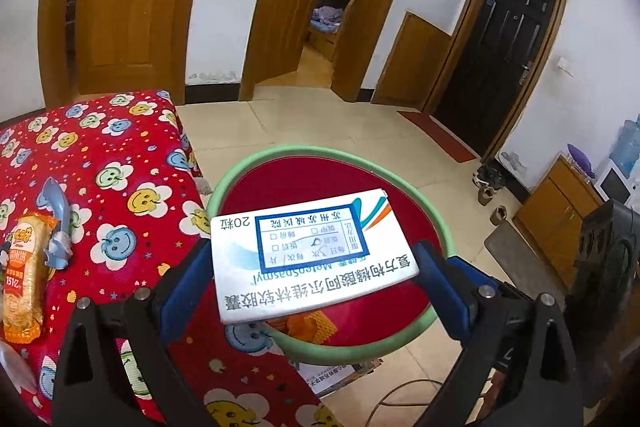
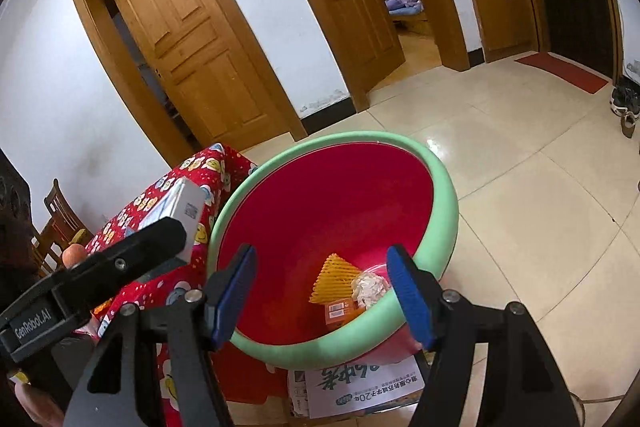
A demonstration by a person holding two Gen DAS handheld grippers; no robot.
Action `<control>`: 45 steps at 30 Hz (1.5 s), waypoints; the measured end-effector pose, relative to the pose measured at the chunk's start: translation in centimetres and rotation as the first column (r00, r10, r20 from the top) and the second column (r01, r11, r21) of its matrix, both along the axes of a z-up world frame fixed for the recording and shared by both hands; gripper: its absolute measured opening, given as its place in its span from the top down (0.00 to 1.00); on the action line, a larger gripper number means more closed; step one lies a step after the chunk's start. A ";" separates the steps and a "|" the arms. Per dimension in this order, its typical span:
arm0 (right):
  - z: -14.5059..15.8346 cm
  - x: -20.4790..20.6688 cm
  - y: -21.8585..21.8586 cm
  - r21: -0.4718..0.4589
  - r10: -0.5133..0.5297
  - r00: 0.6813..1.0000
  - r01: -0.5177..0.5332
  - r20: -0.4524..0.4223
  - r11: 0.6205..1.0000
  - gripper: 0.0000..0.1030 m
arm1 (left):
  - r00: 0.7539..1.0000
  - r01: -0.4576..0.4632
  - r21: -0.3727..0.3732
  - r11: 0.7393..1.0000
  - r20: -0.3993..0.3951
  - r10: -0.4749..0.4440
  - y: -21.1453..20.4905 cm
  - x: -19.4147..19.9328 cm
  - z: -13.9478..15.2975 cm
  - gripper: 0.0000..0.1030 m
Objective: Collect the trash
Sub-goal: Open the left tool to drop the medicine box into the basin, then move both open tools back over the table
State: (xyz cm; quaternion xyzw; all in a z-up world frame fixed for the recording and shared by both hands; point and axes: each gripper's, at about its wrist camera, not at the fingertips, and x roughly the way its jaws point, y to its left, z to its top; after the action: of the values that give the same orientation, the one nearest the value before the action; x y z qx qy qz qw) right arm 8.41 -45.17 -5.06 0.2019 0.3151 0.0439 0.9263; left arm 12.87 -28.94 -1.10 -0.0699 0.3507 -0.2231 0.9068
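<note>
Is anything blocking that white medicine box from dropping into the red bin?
Nothing visible does. The medicine box, held in the left gripper, hangs over the red bin, whose open mouth holds only scraps at the bottom.

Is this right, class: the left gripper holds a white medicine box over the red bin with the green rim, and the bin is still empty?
Not quite. The left gripper does hold the white medicine box over the red bin, but the bin is not empty: the right wrist view shows a yellow mesh piece, crumpled paper and a small orange box at its bottom.
</note>
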 end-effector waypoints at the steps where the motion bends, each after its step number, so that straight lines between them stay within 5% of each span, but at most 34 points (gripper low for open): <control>1: 0.0 -0.3 -0.2 0.008 -0.002 1.000 0.002 0.008 1.000 0.32 | 1.000 0.003 -0.002 1.000 0.002 -0.003 0.0 0.0 0.0 0.04; 29: 0.3 -0.6 -0.5 0.026 -0.015 0.999 0.014 0.033 1.000 0.32 | 0.999 0.006 0.041 0.999 0.031 -0.007 -0.2 -0.9 0.3 0.02; 45: 4.0 0.1 2.2 0.044 0.037 0.991 -0.043 0.126 0.998 0.32 | 0.994 -0.104 0.044 0.994 0.038 0.103 3.0 -2.7 5.1 0.02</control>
State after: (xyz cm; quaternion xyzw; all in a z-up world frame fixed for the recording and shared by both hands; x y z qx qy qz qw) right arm 8.50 -43.02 -1.06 0.2141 0.2591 0.0822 0.9382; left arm 10.19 -25.93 3.98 -0.0632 0.3355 -0.1689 0.9246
